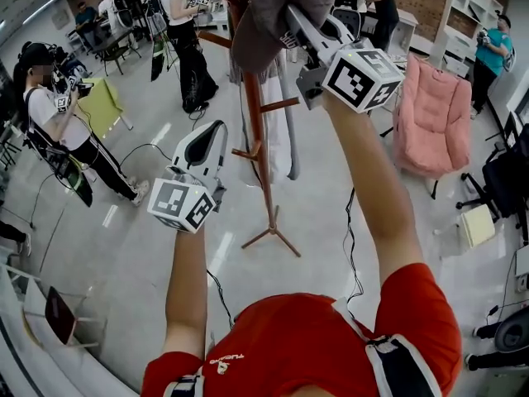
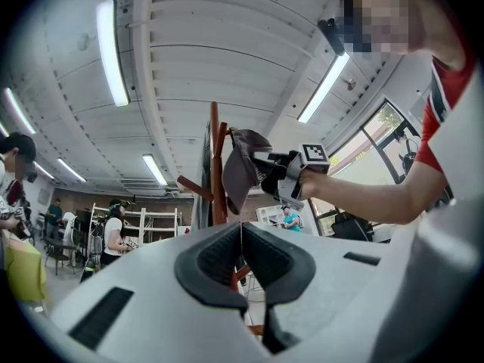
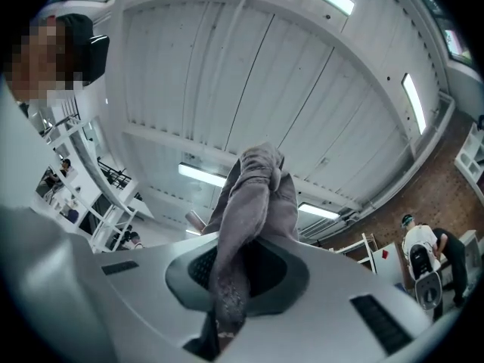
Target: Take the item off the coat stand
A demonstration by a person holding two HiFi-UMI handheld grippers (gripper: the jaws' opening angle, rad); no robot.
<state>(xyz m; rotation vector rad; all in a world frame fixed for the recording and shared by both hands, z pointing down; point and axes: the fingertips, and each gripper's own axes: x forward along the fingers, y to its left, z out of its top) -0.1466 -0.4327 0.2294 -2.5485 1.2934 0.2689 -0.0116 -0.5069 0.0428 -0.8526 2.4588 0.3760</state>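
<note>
The right gripper [image 3: 242,271] jaws clench a grey hat [image 1: 269,15], cropped at the head view's top; left gripper [image 2: 242,255] clenched empty.

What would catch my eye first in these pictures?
The right gripper, raised high, is clamped on a grey hat at the top of the wooden coat stand. The left gripper hangs lower, shut and empty, and a pink armchair stands on the floor at right.
</note>
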